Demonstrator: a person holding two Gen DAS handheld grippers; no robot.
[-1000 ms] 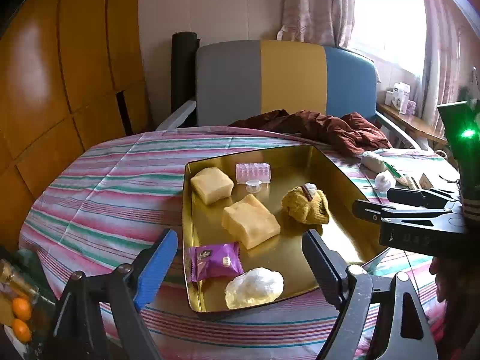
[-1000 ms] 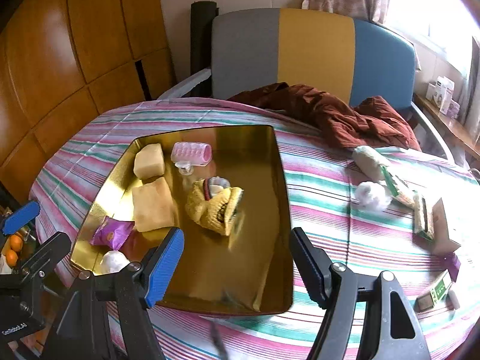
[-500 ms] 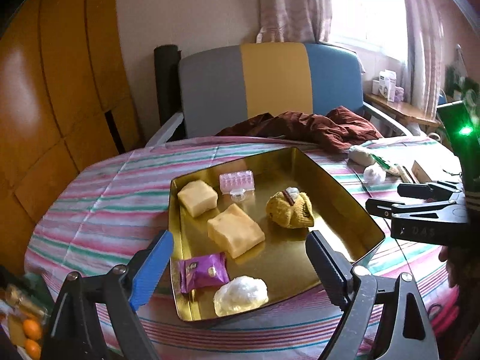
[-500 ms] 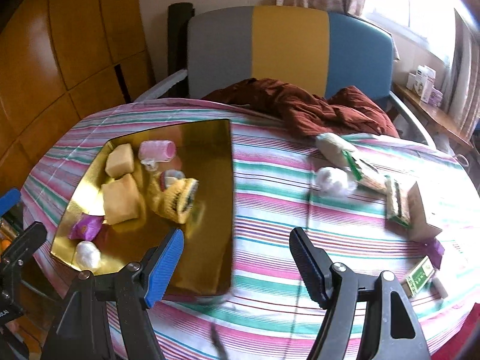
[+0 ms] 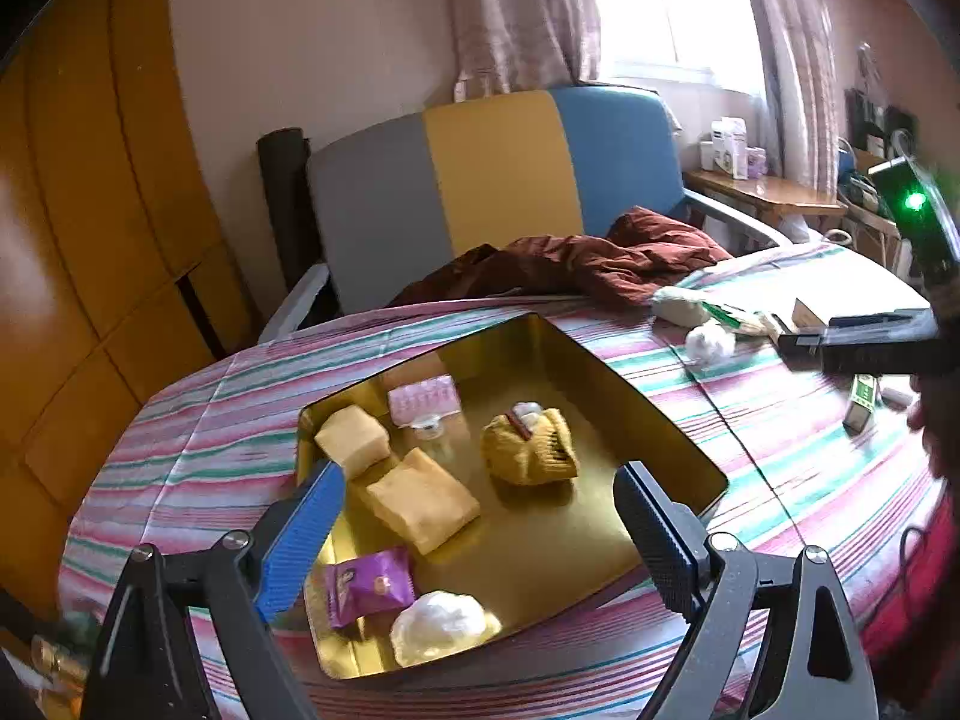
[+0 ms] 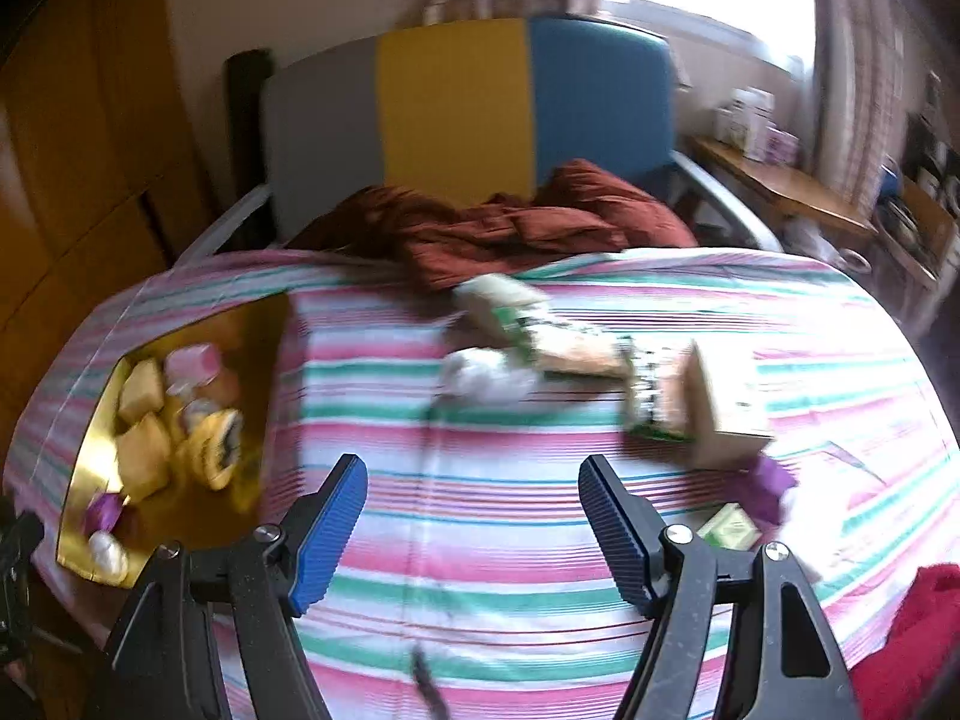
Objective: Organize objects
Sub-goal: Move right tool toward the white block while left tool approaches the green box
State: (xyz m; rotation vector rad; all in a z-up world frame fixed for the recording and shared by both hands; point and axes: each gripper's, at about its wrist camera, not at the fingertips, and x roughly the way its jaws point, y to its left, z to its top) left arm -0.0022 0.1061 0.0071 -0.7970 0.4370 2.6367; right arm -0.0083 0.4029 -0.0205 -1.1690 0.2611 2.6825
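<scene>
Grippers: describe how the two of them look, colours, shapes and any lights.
Both match: a black frame with two angled arms joined by silver screws. On each, the left pad is blue and ribbed, the right black and ribbed. See the left gripper and right gripper. Seen from the left wrist, the right gripper's body carries a dark box with a green light.

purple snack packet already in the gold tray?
Yes, the purple packet lies inside the gold tray, beside the white wad.

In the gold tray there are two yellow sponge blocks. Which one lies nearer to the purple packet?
The larger, flatter block at the tray's middle, just above the purple packet. The small block sits further back, by the left wall.
</scene>
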